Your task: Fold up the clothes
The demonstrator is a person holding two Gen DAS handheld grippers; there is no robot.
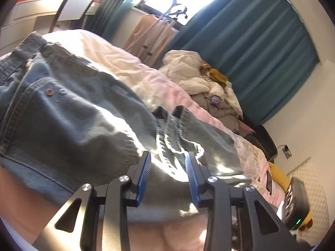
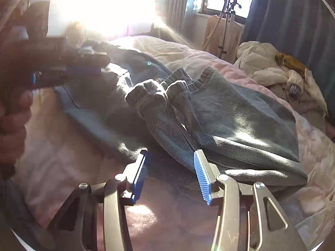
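Sunlit bedroom: a bed (image 1: 146,79) with a pale pink and cream cover fills both views, with teal curtains (image 1: 261,48) and a bright window behind it. A heap of cream bedding and other clothes (image 1: 201,81) lies at the far right of the bed.

A pair of blue-grey denim shorts (image 1: 73,115) lies spread across the cover, elastic waistband at the far left in the left wrist view, a small copper rivet showing on a pocket. In the right wrist view the denim is bunched into folds in the middle, with its hem edge lying near and to the right.

The left tool (image 1: 168,156) hangs above the near part of the shorts with its blue ribbed pads partly spread; nothing is pinched between them, and whether the tips touch the cloth cannot be told. In the right wrist view this tool shows dark and blurred at the left, gripped by a hand (image 2: 12,121).

The right tool (image 2: 170,154) stands partly spread at the near edge of the shorts. Denim lies behind the gap between its pads, but the pads do not press on it.
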